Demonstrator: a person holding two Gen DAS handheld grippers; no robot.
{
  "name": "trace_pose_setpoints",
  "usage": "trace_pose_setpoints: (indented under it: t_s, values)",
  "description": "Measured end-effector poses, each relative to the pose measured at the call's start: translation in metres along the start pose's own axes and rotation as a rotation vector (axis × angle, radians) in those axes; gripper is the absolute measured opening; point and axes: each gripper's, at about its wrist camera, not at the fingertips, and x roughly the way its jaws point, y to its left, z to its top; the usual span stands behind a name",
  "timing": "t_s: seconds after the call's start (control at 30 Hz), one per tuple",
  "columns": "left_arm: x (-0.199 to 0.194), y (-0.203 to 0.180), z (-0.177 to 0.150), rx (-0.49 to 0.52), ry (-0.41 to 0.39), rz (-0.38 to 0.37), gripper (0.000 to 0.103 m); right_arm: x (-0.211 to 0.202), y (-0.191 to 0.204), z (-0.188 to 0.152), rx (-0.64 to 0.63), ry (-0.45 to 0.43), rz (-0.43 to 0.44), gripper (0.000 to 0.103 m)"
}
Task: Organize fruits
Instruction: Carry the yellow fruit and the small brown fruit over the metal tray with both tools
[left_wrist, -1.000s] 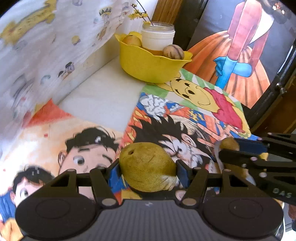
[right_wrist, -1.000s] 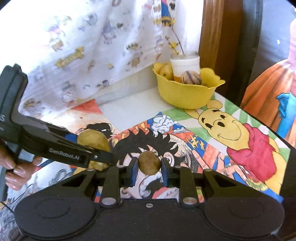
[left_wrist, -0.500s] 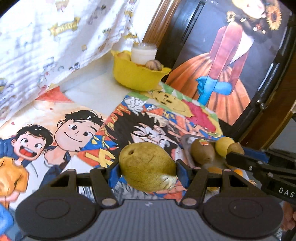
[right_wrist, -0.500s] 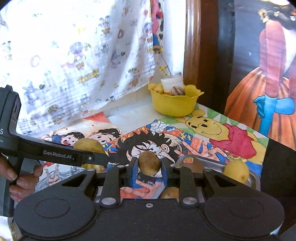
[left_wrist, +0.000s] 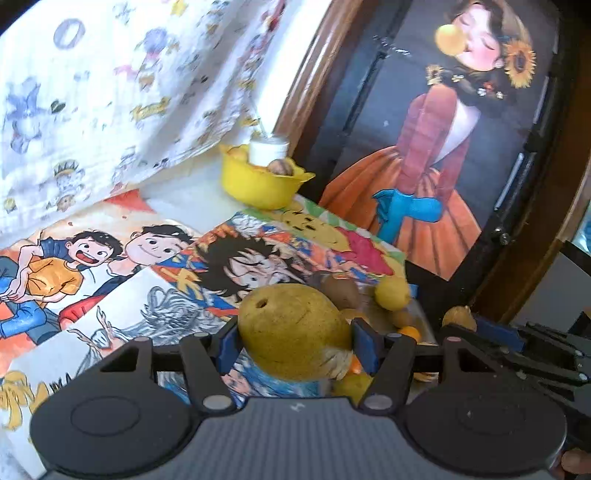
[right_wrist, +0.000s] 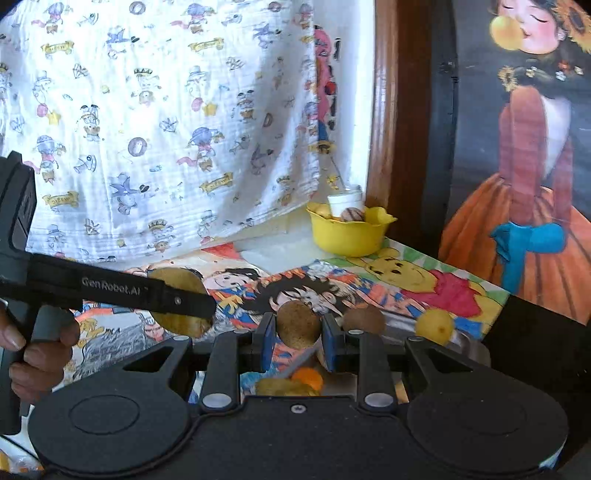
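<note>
step: mid-carry | L tool (left_wrist: 295, 341) clamped on pear (left_wrist: 291, 328) | R tool (right_wrist: 298, 341) clamped on kiwi (right_wrist: 298, 324) | next: prob. drop both in yellow bowl (right_wrist: 347, 232)

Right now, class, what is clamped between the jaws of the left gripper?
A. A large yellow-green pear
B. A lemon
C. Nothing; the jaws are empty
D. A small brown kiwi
A: in the left wrist view the left gripper has its blue pads pressed on either side of a large yellow-green pear, while the kiwi sits in the right gripper.
</note>
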Motion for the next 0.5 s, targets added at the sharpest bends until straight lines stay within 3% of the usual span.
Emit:
trace_pose_setpoints:
  t_s: [0.5]
  values:
    - [-0.001,-0.032,-0.028,0.01,0.044,-0.039,0.066,-0.023,-0.022,-0.046,0.072,0.045,-0.087,0.028]
